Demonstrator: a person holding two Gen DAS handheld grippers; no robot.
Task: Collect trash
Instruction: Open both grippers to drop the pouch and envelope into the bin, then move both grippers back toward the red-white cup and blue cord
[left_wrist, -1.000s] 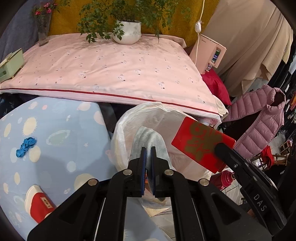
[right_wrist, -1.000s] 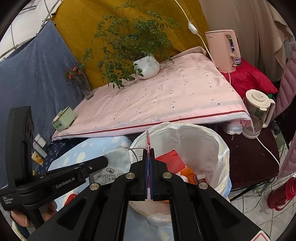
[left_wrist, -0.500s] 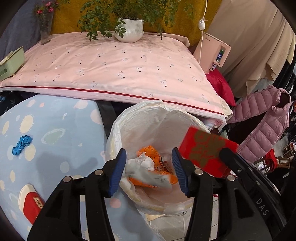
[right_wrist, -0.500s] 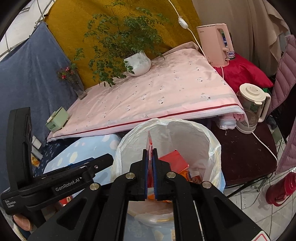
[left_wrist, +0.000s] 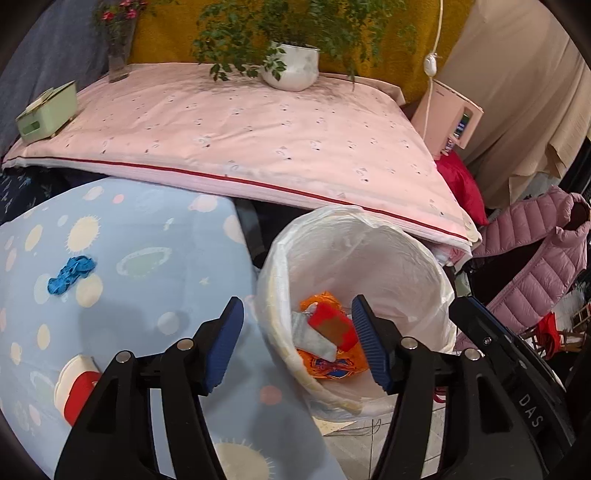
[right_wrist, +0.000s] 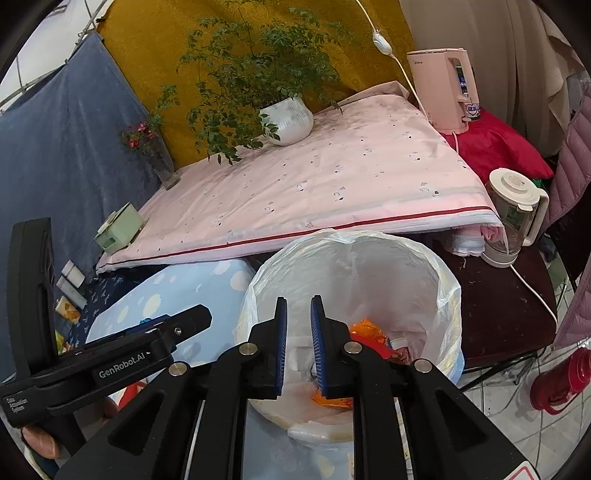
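Observation:
The bin with a white liner (left_wrist: 369, 258) stands beside the blue patterned table (left_wrist: 147, 258). In the bin lie a red envelope (left_wrist: 328, 323), a grey-white packet (left_wrist: 314, 341) and an orange wrapper (left_wrist: 332, 365). My left gripper (left_wrist: 297, 332) hangs over the bin's near rim, its jaws opening with nothing between them. My right gripper (right_wrist: 298, 332) hovers over the same bin (right_wrist: 351, 266), its jaws opening a narrow gap that is empty; the orange wrapper (right_wrist: 369, 330) shows below. A blue scrap (left_wrist: 72, 275) and a red-and-white item (left_wrist: 77, 387) lie on the blue table.
Behind the bin is a pink-covered surface (left_wrist: 240, 129) with a potted plant (left_wrist: 291, 68), a vase (left_wrist: 118, 55) and a green box (left_wrist: 46, 112). A pink kettle (right_wrist: 447, 88), a glass jug (right_wrist: 513, 218), a pink jacket (left_wrist: 535, 266) and a red flask (right_wrist: 557, 380) crowd the right side.
The left gripper opened and dropped the grey-white packet into the bin. The right gripper's jaws parted and its red envelope now lies in the bin.

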